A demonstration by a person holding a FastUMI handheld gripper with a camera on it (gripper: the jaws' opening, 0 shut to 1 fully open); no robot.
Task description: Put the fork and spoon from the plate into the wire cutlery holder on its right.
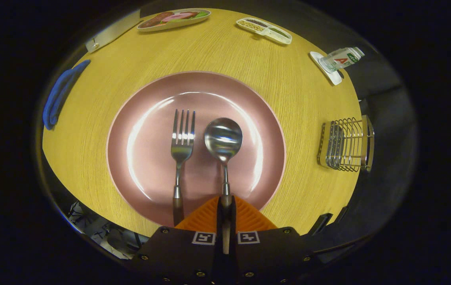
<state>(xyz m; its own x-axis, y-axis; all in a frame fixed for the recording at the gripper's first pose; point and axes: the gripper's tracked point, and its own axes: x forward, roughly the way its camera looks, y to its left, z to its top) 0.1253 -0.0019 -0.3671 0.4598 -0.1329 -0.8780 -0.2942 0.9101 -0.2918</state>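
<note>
A pink plate lies on the wooden table just ahead of my fingers. On it a steel fork lies on the left and a steel spoon on the right, both with heads pointing away from me. My gripper is shut on the spoon's handle, which runs down between the two fingers. The fork's dark handle end lies just left of the fingers, untouched. The wire cutlery holder stands on the table to the right of the plate.
A blue cloth hangs at the table's left edge. At the far side lie an oval dish of food, a divided white tray, and a bottle on a white coaster at the far right.
</note>
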